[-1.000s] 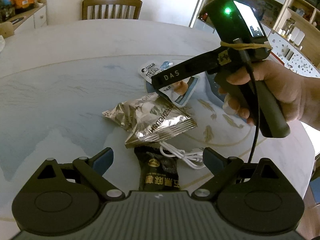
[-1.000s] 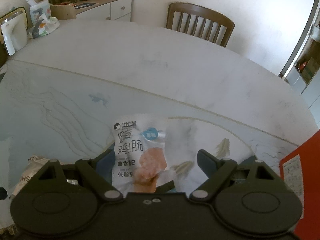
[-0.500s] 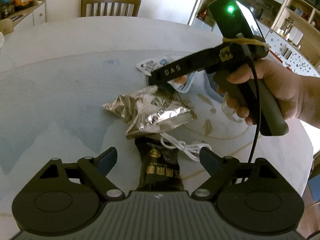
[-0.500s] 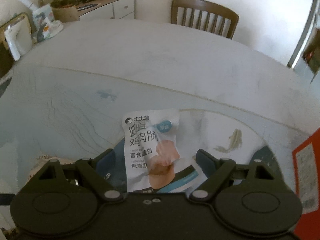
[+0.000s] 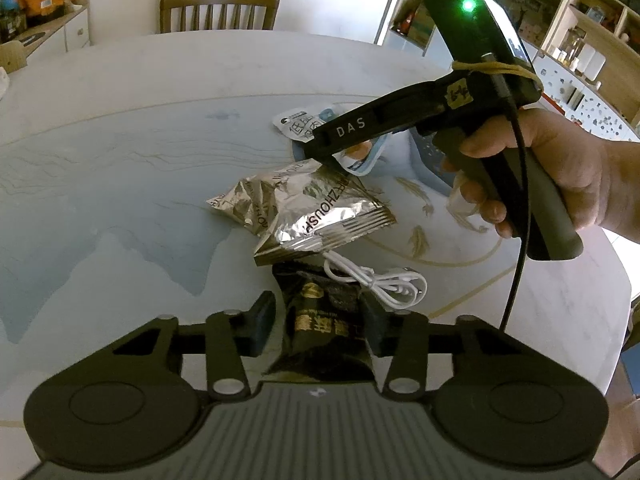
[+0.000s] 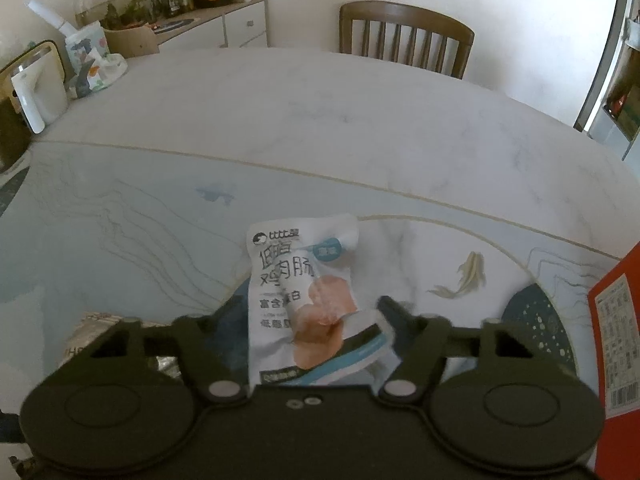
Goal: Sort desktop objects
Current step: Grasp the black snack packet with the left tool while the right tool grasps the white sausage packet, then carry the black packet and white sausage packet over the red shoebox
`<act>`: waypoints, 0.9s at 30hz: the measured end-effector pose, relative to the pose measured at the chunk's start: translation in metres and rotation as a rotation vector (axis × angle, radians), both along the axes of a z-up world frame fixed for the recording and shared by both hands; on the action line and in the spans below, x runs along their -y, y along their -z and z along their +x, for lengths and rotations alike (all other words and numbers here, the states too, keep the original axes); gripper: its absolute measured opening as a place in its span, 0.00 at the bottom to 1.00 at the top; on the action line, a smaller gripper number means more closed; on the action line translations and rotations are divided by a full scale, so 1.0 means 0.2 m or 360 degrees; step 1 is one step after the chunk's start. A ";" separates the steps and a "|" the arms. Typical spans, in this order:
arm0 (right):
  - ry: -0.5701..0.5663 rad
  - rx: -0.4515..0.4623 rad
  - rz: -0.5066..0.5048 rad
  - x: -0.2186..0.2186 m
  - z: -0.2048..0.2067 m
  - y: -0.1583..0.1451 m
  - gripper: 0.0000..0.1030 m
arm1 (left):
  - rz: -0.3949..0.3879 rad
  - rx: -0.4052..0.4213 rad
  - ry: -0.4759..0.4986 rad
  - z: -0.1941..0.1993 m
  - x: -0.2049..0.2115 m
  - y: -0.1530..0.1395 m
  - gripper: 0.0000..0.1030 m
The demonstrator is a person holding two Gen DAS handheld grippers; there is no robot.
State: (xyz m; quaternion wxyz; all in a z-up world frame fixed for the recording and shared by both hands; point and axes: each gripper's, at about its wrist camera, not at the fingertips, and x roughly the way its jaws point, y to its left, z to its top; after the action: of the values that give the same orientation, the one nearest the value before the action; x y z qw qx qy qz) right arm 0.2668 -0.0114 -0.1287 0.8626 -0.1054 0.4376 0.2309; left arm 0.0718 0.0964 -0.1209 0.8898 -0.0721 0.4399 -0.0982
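Observation:
A black snack packet (image 5: pixel 324 320) lies at the table's near edge between the fingers of my left gripper (image 5: pixel 320 320). Its jaws are closing and both pads sit against the packet's sides. A white sausage packet (image 6: pixel 300 300) lies between the fingers of my right gripper (image 6: pixel 312 312). Those jaws are closing too: the right pad touches the packet's folded corner, and the left pad stands just beside it. In the left wrist view a hand (image 5: pixel 560 168) holds the right gripper (image 5: pixel 332 156) over the same white packet (image 5: pixel 300 124).
A crumpled silver foil packet (image 5: pixel 308 212) lies between the two packets, with a coiled white cable (image 5: pixel 384 284) beside the black one. A red box (image 6: pixel 616 340) stands at the right edge. A wooden chair (image 5: pixel 219 8) is behind the round marble table (image 5: pixel 120 160).
My left jaws have narrowed from wide apart onto the black packet. My right jaws have narrowed around the white packet, whose lower right corner now folds up against the right finger.

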 end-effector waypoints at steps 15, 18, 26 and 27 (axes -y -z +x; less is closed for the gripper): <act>0.0029 -0.0004 -0.0001 0.06 -0.05 -0.05 0.59 | -0.0085 -0.0046 -0.0048 0.02 -0.08 -0.02 0.35; 0.0040 0.0004 0.0006 0.09 -0.06 -0.07 0.59 | -0.0099 -0.0051 -0.0054 0.00 -0.09 -0.03 0.35; 0.0055 0.0004 0.0028 0.18 -0.10 -0.13 0.59 | -0.0120 -0.0028 -0.0077 -0.10 -0.07 -0.11 0.35; 0.0058 0.0004 0.0029 0.19 -0.11 -0.14 0.59 | -0.0123 -0.0026 -0.0081 -0.10 -0.07 -0.11 0.35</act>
State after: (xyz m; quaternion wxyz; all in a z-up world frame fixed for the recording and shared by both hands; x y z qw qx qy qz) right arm 0.2455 -0.0502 -0.1013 0.8681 -0.0898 0.4363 0.2189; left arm 0.0511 0.1109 -0.0982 0.8849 -0.1182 0.4410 -0.0919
